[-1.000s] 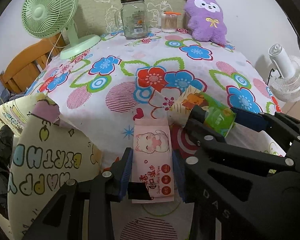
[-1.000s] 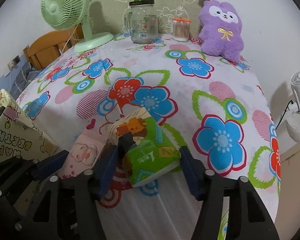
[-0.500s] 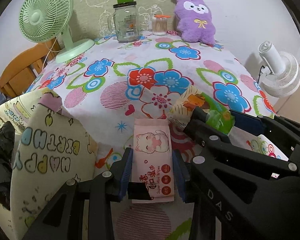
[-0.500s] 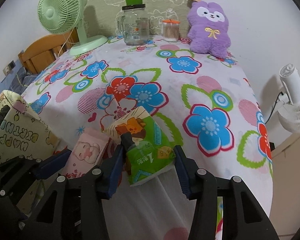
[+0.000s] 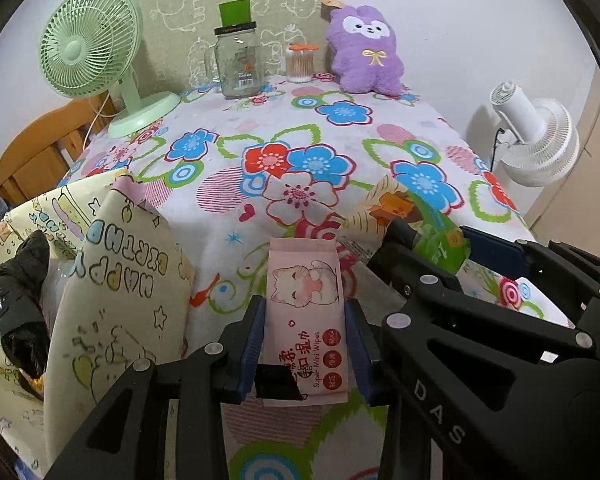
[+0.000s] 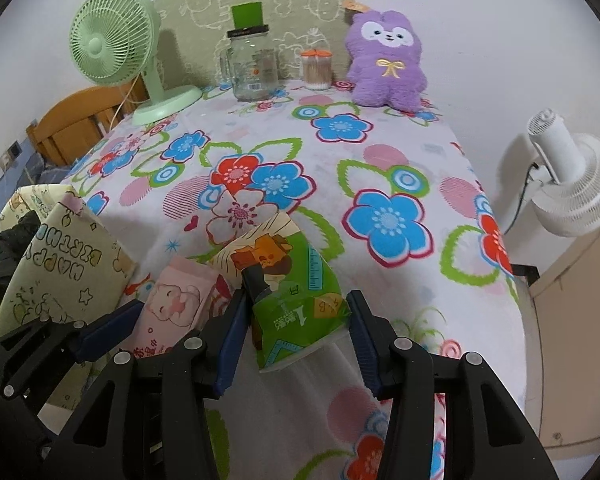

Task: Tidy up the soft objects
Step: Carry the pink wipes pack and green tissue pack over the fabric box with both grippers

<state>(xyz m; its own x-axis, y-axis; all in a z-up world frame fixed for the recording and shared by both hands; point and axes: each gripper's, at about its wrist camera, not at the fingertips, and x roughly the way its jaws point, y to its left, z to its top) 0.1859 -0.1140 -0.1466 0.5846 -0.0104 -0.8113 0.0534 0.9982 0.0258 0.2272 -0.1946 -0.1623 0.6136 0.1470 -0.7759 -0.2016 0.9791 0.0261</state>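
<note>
My left gripper (image 5: 304, 332) is shut on a pink wet wipes pack (image 5: 306, 312) with a cat face, held off the front edge of the flowered table (image 5: 260, 140). My right gripper (image 6: 296, 320) is shut on a green tissue pack (image 6: 292, 284), just right of the pink pack (image 6: 176, 308). In the left wrist view the green pack (image 5: 416, 224) and the right gripper show at right. A purple plush toy (image 6: 386, 60) sits at the table's far right.
A cream "Happy Birthday" gift bag (image 5: 112, 288) stands open at the left, below the table edge. A green desk fan (image 5: 92, 52), a glass jar (image 5: 238, 64) and a cotton swab pot (image 5: 300, 62) stand at the back. A white floor fan (image 6: 568, 176) stands right.
Both grippers have drawn back and up from the table's front edge with their packs. The table looks farther and the gift bag shows more at the left.
</note>
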